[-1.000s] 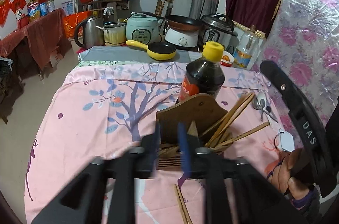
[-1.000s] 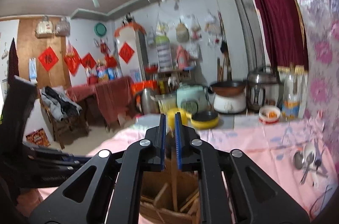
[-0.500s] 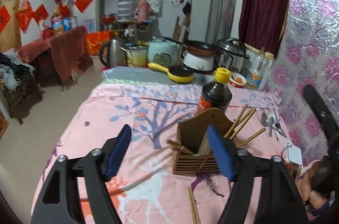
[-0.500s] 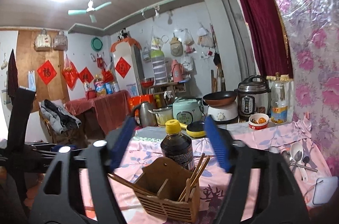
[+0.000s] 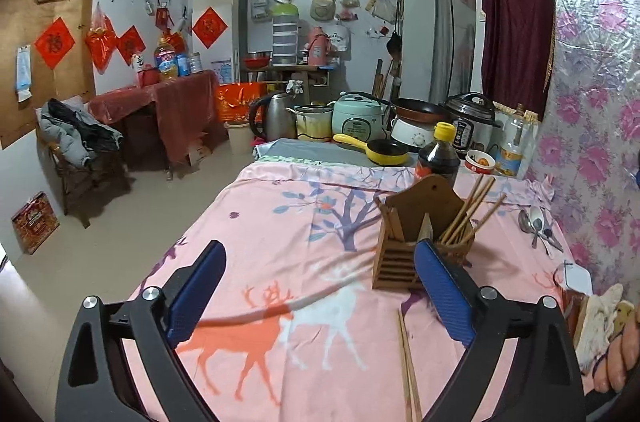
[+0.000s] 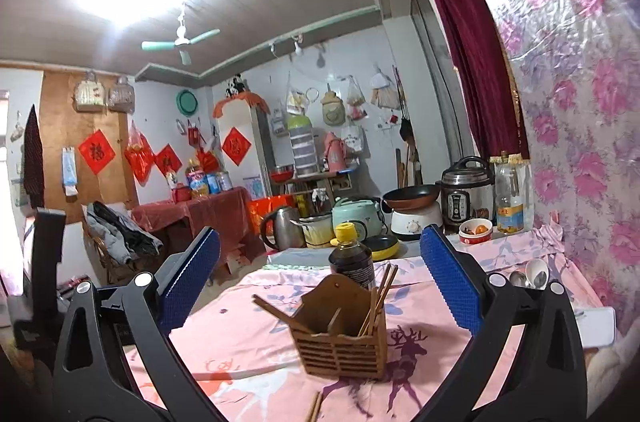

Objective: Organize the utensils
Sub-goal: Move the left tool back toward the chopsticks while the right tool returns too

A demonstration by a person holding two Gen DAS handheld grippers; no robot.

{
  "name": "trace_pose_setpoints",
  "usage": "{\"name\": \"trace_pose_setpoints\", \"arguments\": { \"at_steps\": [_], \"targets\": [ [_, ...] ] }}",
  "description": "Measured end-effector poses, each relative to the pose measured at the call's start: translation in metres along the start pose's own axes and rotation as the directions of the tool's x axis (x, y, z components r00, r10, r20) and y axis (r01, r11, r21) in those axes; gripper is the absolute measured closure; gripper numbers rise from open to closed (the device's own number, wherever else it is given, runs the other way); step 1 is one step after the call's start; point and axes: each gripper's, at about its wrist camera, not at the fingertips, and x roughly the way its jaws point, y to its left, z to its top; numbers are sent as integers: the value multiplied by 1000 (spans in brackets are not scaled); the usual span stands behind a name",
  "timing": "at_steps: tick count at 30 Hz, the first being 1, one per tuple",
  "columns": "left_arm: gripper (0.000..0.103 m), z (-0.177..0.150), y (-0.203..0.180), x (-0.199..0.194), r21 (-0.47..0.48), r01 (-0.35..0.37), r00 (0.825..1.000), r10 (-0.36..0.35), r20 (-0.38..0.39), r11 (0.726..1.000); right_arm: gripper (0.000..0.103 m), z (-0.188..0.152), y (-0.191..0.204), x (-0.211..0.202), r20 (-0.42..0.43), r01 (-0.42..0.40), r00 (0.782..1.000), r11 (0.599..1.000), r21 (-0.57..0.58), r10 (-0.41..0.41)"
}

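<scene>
A wooden utensil holder (image 5: 394, 262) (image 6: 340, 346) stands upright on the pink deer-print tablecloth (image 5: 280, 222). Several chopsticks (image 5: 468, 210) (image 6: 380, 290) lean in its right side, and one pokes out to the left (image 6: 272, 306). A loose pair of chopsticks (image 5: 408, 362) (image 6: 314, 408) lies on the cloth in front of it. Spoons (image 5: 536, 222) (image 6: 532, 274) lie near the wall on the right. My left gripper (image 5: 320, 254) and right gripper (image 6: 320, 234) hover short of the holder. The jaws of both are opening wide, with nothing between them.
A dark sauce bottle (image 5: 438, 158) (image 6: 352, 258) stands just behind the holder. A yellow pan (image 5: 384, 152), kettle, pot and cookers crowd the table's far end. A white pad (image 5: 576, 278) and a person's hand (image 5: 616, 354) are at the right edge, by the floral wall.
Both grippers went from nearly shut right at the holder to wide open, and both drew back and rose. The holder now looks smaller and farther off.
</scene>
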Motion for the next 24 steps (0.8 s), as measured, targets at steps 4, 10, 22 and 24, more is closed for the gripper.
{"name": "trace_pose_setpoints", "arguments": {
  "at_steps": [4,10,22,24],
  "targets": [
    [7,-17,8,-39,-15,-19,999,19,43,1000,7,-4,6,-39,14,-7,1000,1000,3,7],
    [6,-62,19,-91,-32,-70,994,73,82,997,7,-23,15,-98,18,-31,999,1000,0,31],
    [6,-128,54,-105,-129,-96,995,98,10,987,7,-59,20,-126,-60,-37,997,999,14,38],
    [6,-136,57,-95,-137,-104,995,102,-17,985,7,-69,19,-120,-90,-21,996,1000,6,21]
  ]
}}
